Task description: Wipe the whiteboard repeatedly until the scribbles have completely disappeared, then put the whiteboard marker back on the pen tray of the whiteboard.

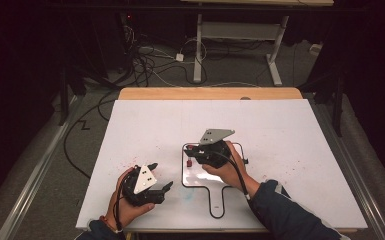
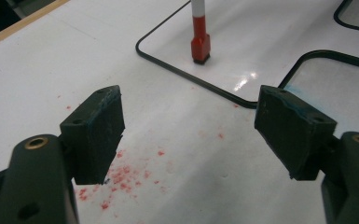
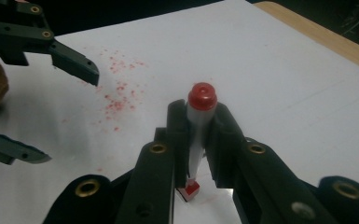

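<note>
Pressing a red marker [image 3: 198,135] upright onto the small handled whiteboard [image 1: 219,198], the right tongs [image 3: 199,140] are clamped on its barrel, while the left tongs [image 2: 189,135] hang wide open and empty beside the whiteboard, which looks mostly unmarked, so the writing seems barely begun.

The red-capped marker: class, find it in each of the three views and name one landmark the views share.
High view: the marker is centre, under the right gripper.
Left gripper view: top centre, standing cap-down on the board.
Right gripper view: centre, upright between the fingers.
Shared landmark: the red specks on the white board.
</note>
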